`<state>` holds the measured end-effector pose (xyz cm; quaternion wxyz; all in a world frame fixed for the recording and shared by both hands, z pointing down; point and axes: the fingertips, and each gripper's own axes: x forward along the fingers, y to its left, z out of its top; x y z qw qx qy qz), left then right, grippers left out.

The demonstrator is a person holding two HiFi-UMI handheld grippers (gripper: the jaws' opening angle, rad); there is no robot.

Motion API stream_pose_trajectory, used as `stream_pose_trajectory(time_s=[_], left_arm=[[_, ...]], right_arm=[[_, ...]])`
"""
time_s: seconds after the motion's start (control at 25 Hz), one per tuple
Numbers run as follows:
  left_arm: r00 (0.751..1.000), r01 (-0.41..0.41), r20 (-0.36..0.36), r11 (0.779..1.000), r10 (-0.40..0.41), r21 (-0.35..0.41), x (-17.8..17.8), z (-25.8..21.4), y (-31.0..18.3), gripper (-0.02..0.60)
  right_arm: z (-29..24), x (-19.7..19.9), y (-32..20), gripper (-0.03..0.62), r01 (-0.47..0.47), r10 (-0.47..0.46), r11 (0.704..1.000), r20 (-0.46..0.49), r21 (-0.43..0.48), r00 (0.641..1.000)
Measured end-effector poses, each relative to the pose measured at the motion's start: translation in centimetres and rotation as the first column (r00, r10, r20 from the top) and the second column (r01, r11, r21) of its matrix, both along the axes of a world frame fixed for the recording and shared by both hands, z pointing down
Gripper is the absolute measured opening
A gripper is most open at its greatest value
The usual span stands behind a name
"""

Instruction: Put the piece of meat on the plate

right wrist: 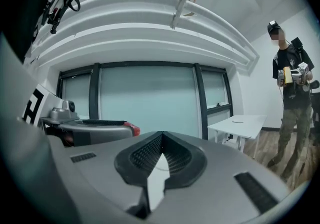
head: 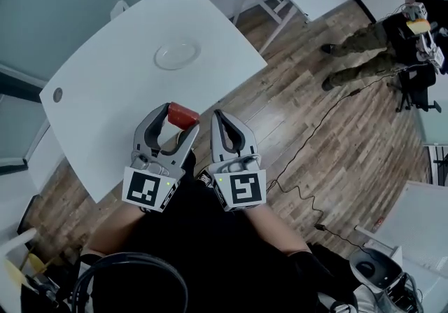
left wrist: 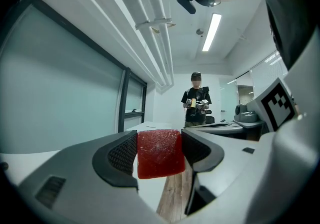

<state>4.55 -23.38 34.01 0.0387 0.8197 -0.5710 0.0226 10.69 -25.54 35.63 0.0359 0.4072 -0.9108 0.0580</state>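
Red meat piece [head: 183,115], one, in left tongs [head: 180,117]; one plate [head: 177,54] beyond

My head camera looks steeply down on the table [head: 105,94]. Both gripper cameras sit close behind my jaws, looking out level, both seeing the standing person [left wrist: 195,100].

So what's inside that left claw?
A red piece of meat, clamped between the left gripper's jaws. The pads cover its two gripped sides, so those cannot be seen. The plate beyond holds nothing.
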Motion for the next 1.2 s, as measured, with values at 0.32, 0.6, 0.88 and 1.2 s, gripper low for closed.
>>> stream_pose_trajectory(time_s=[0.32, 0.6, 0.88, 1.2], left_arm=[[0.999, -0.02, -0.034, 1.0, 0.019, -0.013, -4.4, 0.7, -7.5, 0.279], [0.995, 0.002, -0.095, 0.999, -0.007, -0.052, -6.3, 2.2, -9.8, 0.279], [0.991, 0.006, -0.135, 0.994, -0.02, -0.107, -9.8, 4.5, -12.1, 0.279], [0.988, 0.039, -0.141, 0.99, -0.058, -0.138, -11.0, 5.1, -13.2, 0.279]], right_arm=[[0.1, -3.6, -7.6, 0.002, -0.027, 0.026, 0.999, -0.067, -0.018, 0.997], [0.2, -7.0, -10.5, 0.002, 0.013, -0.016, 0.999, -0.105, -0.033, 0.994], [1.8, -10.3, -13.1, 0.002, 0.015, -0.025, 0.998, -0.16, -0.06, 0.987], [2.8, -11.3, -14.5, 0.002, 0.045, -0.061, 0.995, -0.2, -0.085, 0.978]])
